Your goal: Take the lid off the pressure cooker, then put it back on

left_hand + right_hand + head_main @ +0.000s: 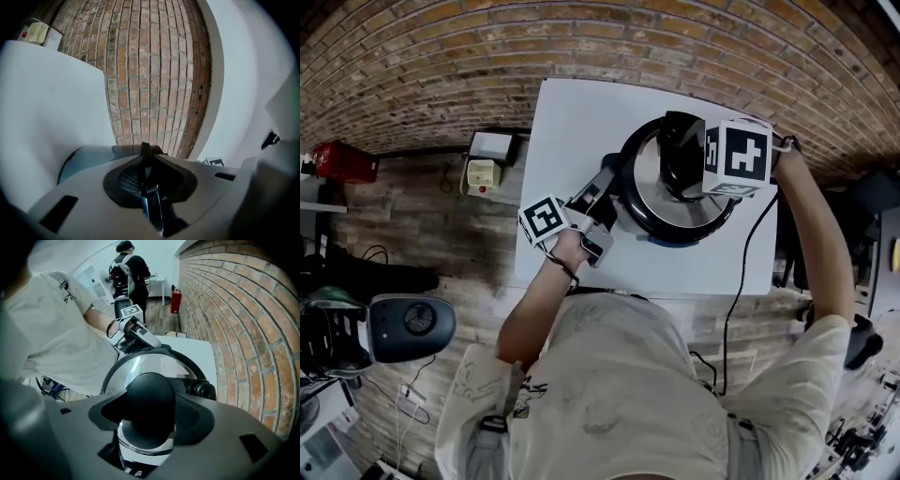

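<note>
1. The right hand-held gripper (pixel 151 414) is pointed steeply downward, and its jaws are set fairly wide, closed on the knob (pixel 150 397) of the lid (pixel 145 364); the knob is seen pressed between the two pads.
2. The knob is shown as a rounded, glossy black dome at the middle of the lid.
3. The lid is seen as a polished steel disc, mirror-bright, ringed by a black rim. A black round fitting (pixel 202 390) is carried near its edge.
4. The lid is seated on the pressure cooker (pixel 675 231), a round black-rimmed pot placed on the white tabletop (pixel 572 122), towards its far right part in the head view.
5. The left hand-held gripper (pixel 146 157) is held roughly level at the pot's left side. Its jaws are nearly together, clamped on the thin dark side handle (pixel 602 187) of the pot.
6. The tabletop is bordered by a brick wall (pixel 243 333), seen past the pot in both gripper views.
</note>
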The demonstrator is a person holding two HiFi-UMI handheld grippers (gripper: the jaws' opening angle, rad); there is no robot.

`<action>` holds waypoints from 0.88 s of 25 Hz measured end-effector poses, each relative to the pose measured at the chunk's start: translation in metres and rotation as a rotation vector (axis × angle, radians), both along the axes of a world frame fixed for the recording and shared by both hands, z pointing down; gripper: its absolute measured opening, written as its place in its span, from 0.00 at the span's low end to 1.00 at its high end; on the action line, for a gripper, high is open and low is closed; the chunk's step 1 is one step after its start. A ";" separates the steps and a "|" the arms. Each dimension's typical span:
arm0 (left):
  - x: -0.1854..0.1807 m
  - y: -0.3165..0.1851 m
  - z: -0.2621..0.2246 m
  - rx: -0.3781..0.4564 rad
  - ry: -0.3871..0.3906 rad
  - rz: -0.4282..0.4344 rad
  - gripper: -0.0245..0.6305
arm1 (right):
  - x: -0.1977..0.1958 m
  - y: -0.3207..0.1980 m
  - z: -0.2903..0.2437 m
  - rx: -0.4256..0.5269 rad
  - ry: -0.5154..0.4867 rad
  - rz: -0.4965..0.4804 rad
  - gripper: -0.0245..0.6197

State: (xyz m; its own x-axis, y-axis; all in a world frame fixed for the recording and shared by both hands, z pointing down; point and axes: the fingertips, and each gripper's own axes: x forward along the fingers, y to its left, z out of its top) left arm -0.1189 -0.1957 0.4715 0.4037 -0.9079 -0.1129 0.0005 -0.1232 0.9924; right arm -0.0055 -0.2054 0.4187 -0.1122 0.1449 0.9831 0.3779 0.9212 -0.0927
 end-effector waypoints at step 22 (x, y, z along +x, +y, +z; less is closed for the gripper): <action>0.000 0.001 0.002 0.006 -0.047 -0.013 0.15 | 0.000 -0.001 0.001 0.015 -0.023 0.037 0.52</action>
